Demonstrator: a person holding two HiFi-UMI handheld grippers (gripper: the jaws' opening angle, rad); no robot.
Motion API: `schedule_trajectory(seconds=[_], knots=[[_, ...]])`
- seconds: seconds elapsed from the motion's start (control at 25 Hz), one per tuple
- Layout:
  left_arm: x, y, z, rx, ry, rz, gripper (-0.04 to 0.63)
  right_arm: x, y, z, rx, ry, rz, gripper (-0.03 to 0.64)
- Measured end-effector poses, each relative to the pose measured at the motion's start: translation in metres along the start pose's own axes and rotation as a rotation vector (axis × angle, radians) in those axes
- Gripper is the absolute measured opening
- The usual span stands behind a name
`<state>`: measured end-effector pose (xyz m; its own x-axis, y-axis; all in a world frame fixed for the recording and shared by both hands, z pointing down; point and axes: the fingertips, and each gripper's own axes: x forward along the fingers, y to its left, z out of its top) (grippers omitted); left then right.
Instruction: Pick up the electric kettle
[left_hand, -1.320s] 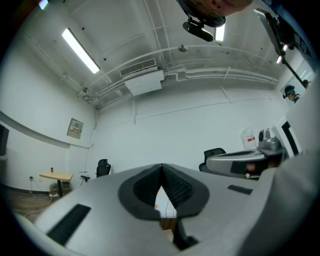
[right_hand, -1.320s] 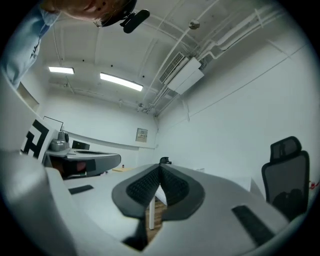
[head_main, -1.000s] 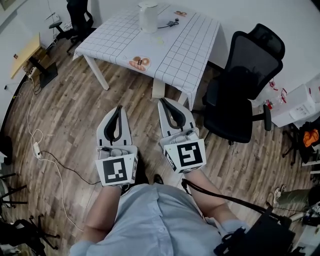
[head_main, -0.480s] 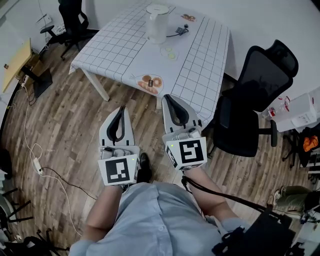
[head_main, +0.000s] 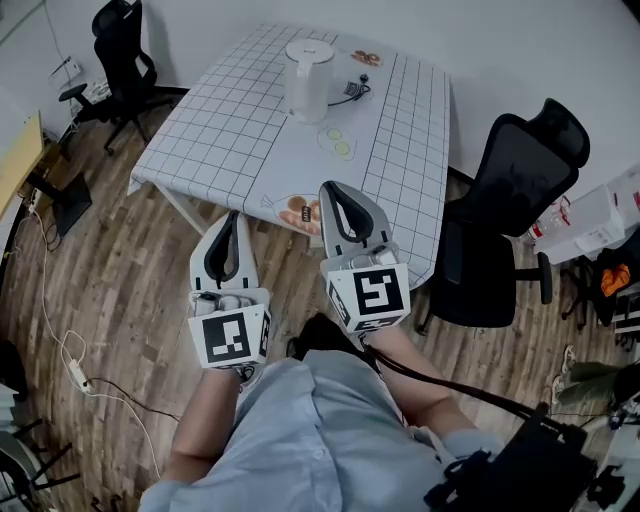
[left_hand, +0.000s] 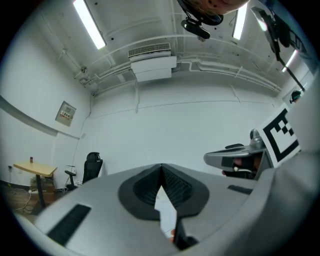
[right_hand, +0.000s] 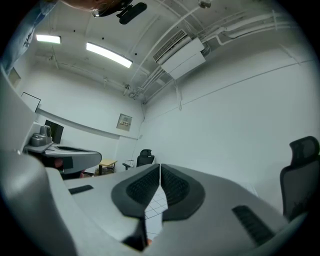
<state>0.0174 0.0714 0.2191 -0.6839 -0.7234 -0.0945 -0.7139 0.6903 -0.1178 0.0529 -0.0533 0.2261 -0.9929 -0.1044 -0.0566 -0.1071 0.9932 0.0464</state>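
Observation:
The white electric kettle (head_main: 308, 80) stands upright at the far middle of a table (head_main: 230, 140) covered with a white grid cloth. Both grippers are held level in front of the person, well short of the kettle. My left gripper (head_main: 233, 216) is shut and empty, its tips over the floor just before the table's near edge. My right gripper (head_main: 331, 188) is also shut and empty, its tips over the table's near edge. In the gripper views the left gripper (left_hand: 161, 165) and right gripper (right_hand: 160, 165) show pads pressed together. The kettle does not show in either gripper view.
A plate of doughnuts (head_main: 300, 212) lies at the table's near edge beside the right gripper. Two green slices (head_main: 338, 142) and a black cable (head_main: 352, 90) lie near the kettle. A black office chair (head_main: 510, 200) stands right of the table, another chair (head_main: 115, 50) far left.
The person has walked towards the table, which now sits nearer in the head view. Both grippers came forward with the body, staying shut, and now reach the table's near edge.

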Motion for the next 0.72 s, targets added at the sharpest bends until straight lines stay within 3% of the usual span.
schedule_trajectory(seconds=[0.72], knots=[[0.193,0.047,-0.052,0.011,0.031,-0.152,0.000,0.166,-0.085,-0.060,0.038,0.074,-0.130,0.005]])
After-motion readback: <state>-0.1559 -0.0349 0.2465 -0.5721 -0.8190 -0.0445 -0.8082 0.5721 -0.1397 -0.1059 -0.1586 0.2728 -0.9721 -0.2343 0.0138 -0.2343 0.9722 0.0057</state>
